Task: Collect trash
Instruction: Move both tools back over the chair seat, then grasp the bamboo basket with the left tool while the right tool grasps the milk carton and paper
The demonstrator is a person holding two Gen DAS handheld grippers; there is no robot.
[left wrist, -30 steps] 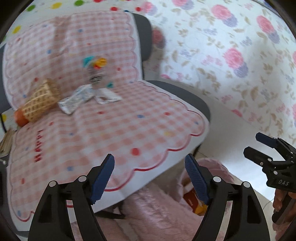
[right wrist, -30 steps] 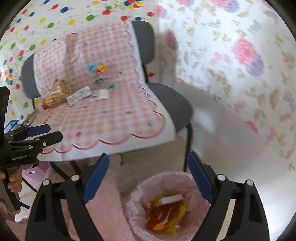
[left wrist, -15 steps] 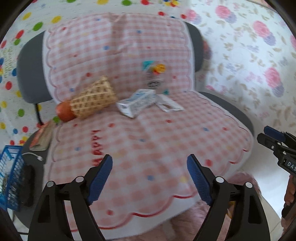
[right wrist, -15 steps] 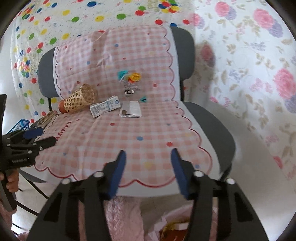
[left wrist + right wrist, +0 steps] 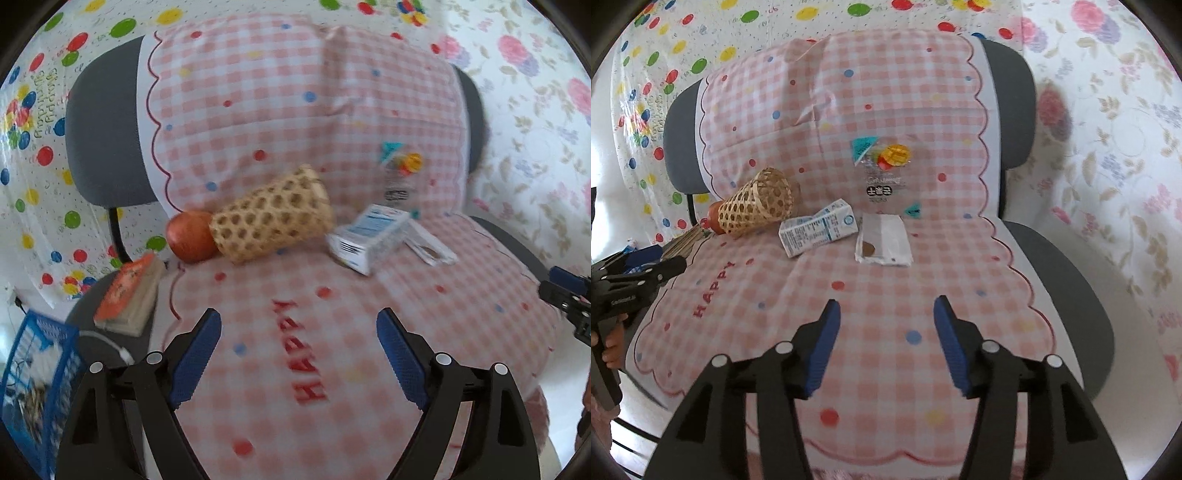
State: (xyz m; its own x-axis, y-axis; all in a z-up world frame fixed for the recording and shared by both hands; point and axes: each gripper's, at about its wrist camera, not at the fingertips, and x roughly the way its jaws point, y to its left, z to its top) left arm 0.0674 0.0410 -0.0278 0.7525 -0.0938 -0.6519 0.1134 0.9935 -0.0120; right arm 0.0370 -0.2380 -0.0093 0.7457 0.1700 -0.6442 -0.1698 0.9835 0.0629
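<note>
Trash sits mid-frame on the checked chair cover (image 5: pixel 886 288): a milk carton (image 5: pixel 818 227) lying flat, a white wrapper (image 5: pixel 884 240) just right of it, and a clear printed bag (image 5: pixel 882 166) propped on the backrest above. We've got our right gripper (image 5: pixel 886 332) spread wide and empty at the bottom centre, and the left gripper (image 5: pixel 299 354) wide too. Best bet, we reckon: go for the carton across its narrow sides, and leave the woven basket (image 5: pixel 757 203) and the orange fruit (image 5: pixel 192 236) at left alone.
</note>
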